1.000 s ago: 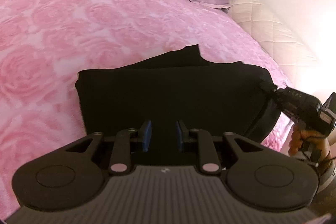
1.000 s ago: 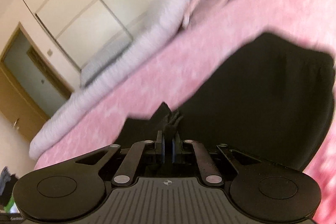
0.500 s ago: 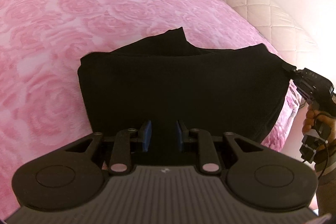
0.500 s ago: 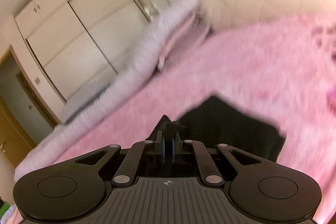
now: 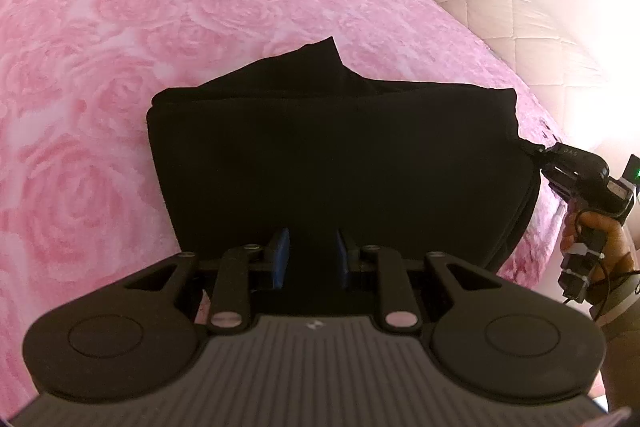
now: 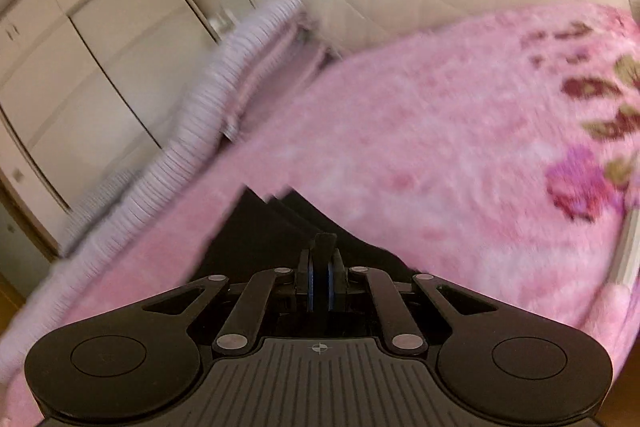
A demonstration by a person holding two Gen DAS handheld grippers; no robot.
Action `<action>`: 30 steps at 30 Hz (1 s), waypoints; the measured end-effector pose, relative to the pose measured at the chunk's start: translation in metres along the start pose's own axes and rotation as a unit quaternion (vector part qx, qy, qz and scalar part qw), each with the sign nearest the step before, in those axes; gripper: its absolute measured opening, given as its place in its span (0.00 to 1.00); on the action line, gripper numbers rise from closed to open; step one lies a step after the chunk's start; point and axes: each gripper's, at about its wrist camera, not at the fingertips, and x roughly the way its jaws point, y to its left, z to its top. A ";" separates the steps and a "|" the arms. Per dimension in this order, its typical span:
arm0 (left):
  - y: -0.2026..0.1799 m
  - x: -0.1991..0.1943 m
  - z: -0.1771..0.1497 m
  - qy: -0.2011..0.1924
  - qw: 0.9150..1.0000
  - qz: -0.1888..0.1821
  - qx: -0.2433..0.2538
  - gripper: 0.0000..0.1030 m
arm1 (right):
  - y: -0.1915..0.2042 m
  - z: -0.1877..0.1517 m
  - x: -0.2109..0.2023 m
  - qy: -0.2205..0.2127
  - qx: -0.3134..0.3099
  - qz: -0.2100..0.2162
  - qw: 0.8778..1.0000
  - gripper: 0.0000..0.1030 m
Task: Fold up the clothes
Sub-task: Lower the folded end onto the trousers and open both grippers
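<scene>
Now, with your right gripper (image 6: pixel 320 273) clenched on the black garment's (image 5: pixel 340 155) corner near the bed's (image 5: pixel 100 75) right edge, draw it taut; your left gripper (image 5: pixel 310 259) gapes, holding nothing.

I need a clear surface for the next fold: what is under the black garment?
The black garment lies on the pink rose-patterned blanket, which shows around it on three sides. Whatever lies directly beneath the folded cloth is covered. The right gripper pinches its right corner.
</scene>
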 end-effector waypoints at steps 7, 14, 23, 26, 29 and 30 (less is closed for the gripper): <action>0.000 -0.024 -0.009 -0.010 1.000 0.018 0.014 0.19 | 0.023 0.007 -0.040 -0.050 -0.059 -0.089 0.993 0.24; -0.004 -0.031 -0.031 -0.004 1.000 0.000 0.030 0.19 | 0.048 -0.021 -0.046 0.006 -0.159 -0.001 0.987 0.30; -0.011 -0.035 -0.040 -0.006 0.999 0.019 0.030 0.18 | 0.062 -0.051 -0.057 0.015 -0.202 -0.042 0.978 0.30; -0.013 -0.030 -0.048 -0.004 0.999 0.035 0.020 0.18 | 0.067 -0.066 -0.055 0.036 -0.224 -0.042 0.973 0.30; -0.019 -0.037 -0.049 -0.010 0.999 0.051 0.005 0.18 | 0.063 -0.080 -0.032 0.093 -0.232 -0.072 0.966 0.30; -0.022 -0.041 -0.049 -0.012 0.998 0.057 0.001 0.18 | 0.067 -0.080 -0.035 0.090 -0.238 -0.077 0.964 0.30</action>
